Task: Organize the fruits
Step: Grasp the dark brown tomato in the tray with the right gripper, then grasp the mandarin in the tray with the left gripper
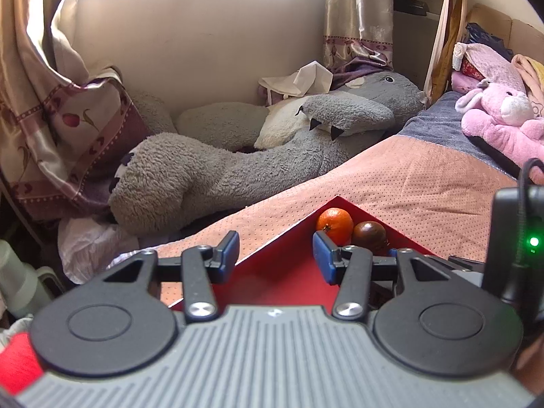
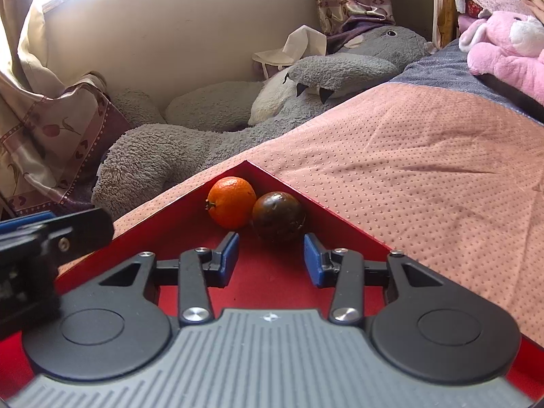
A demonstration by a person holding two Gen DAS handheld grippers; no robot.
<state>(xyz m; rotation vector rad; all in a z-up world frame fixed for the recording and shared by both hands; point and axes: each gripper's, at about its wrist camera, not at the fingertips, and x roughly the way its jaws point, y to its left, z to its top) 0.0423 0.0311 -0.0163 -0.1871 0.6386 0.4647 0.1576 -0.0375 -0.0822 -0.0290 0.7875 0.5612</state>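
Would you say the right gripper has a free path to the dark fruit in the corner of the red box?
Probably yes: the right gripper is empty, jaws apart, and nothing lies before the dark fruit. The orange touches it, leaving little side room.

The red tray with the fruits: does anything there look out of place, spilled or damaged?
Nothing stands out. The orange mandarin and the dark round fruit sit side by side, touching, in the far corner of the red tray, which lies on the pink dotted blanket. Both look whole, and nothing is spilled.
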